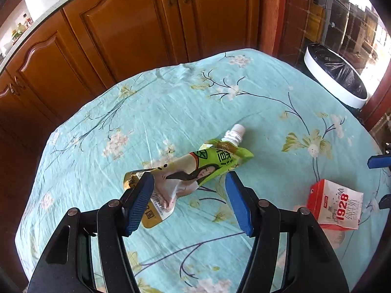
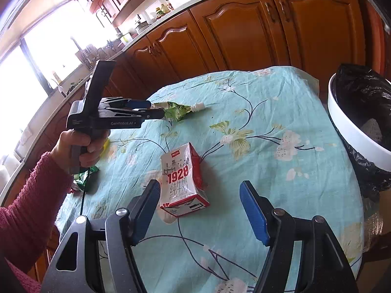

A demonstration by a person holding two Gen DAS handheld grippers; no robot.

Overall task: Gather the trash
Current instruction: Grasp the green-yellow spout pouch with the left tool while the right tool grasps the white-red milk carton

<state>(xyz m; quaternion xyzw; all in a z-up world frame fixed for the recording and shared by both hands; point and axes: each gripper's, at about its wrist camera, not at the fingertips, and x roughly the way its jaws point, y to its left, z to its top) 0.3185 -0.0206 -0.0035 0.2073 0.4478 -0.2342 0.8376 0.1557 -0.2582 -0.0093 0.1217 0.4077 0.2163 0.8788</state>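
Note:
A green and gold drink pouch (image 1: 195,171) with a white spout lies on the blue flowered tablecloth (image 1: 171,102). My left gripper (image 1: 189,178) is open, its jaws on either side of the pouch's lower half, left finger over its edge. The right wrist view shows the pouch (image 2: 177,111) between the left gripper's tips. A red and white "1928" milk carton (image 2: 182,183) lies on its side; it also shows in the left wrist view (image 1: 336,205). My right gripper (image 2: 200,190) is open, the carton just ahead between its fingers.
A white bin lined with a black bag (image 2: 354,119) stands off the table's right edge, also in the left wrist view (image 1: 334,75). Green wrappers (image 2: 85,178) lie at the table's left edge. Wooden cabinets (image 1: 127,29) stand behind.

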